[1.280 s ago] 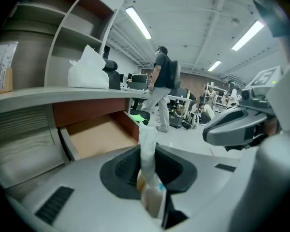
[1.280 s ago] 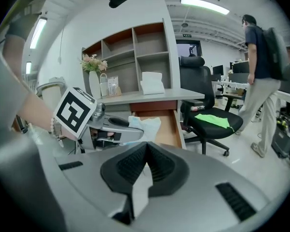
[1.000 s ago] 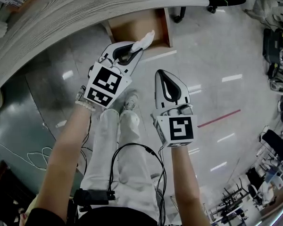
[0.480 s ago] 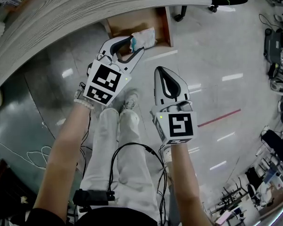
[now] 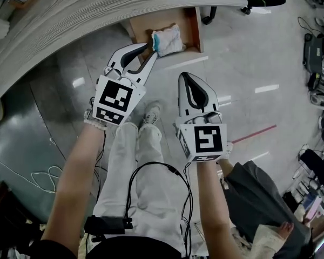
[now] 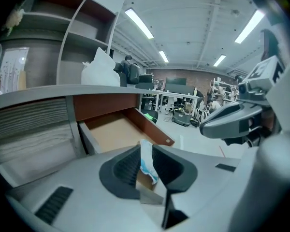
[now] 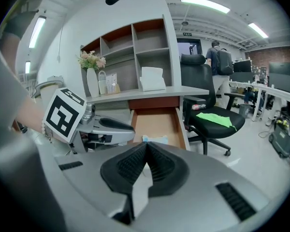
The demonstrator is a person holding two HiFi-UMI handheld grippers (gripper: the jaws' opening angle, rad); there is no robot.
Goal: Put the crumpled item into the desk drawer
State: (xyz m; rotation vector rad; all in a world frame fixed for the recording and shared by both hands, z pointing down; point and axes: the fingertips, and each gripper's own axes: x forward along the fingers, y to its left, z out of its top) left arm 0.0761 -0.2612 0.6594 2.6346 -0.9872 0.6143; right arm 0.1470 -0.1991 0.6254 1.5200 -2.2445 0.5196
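Head view:
- 2 grippers: left gripper (image 5: 149, 50) centre-left, right gripper (image 5: 184, 77) centre.
- 2 marker cubes (image 5: 116, 100), 1 per gripper.
- 2 forearms (image 5: 75, 182).
- 2 trouser legs (image 5: 143, 166), lower centre.
- 1 shoe (image 5: 151, 114) in sight betw. the grippers.
- 1 desk (image 5: 97, 9) across the top.
- 1 drawer (image 5: 143, 27), top centre.
- 1 crumpled item (image 5: 167, 39).

Right gripper view:
- 1 office chair (image 7: 193, 76), right of centre, w/ 1 green cloth (image 7: 213, 120) on its seat.
- 1 vase (image 7: 91, 83) of flowers, left of centre.
- 1 white box (image 7: 152, 79) on the shelf.
- 1 person (image 7: 217, 57) w/ a backpack, upper right.
- 3 ceiling light strips (image 7: 205, 4).
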